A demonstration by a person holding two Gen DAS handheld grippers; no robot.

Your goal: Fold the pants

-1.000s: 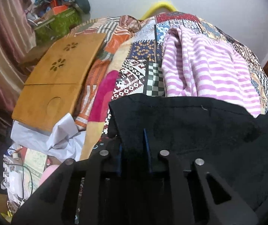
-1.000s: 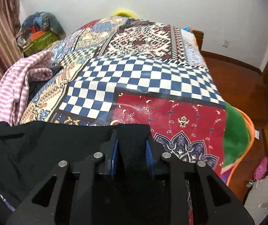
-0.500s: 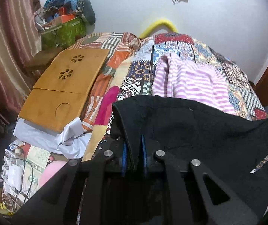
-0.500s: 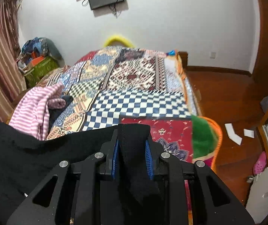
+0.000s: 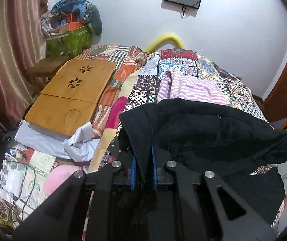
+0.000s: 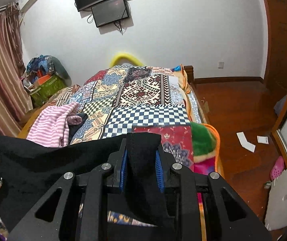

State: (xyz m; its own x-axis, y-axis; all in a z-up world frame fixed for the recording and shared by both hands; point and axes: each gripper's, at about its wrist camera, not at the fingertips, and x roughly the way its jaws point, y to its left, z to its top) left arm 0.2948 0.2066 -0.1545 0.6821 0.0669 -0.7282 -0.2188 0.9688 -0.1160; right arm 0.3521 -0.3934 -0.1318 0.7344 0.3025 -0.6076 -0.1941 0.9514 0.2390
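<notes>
The black pants (image 5: 213,132) hang stretched between my two grippers, lifted above the patchwork bed (image 5: 183,66). My left gripper (image 5: 143,160) is shut on one corner of the pants' top edge. My right gripper (image 6: 142,160) is shut on the other corner, a thick bunch of black cloth (image 6: 143,152) between its blue pads. In the right wrist view the pants (image 6: 43,160) sag off to the left. The lower part of the pants is hidden below the grippers.
A pink-and-white striped garment (image 5: 187,88) lies on the bed (image 6: 143,100), also in the right wrist view (image 6: 53,124). A wooden lap tray (image 5: 69,96) and floor clutter lie left of the bed. Wooden floor (image 6: 240,108) with paper scraps lies to the right.
Both grippers have risen and tilted up with the pants; the bed has dropped farther below and the wall with its screens has come into view.
</notes>
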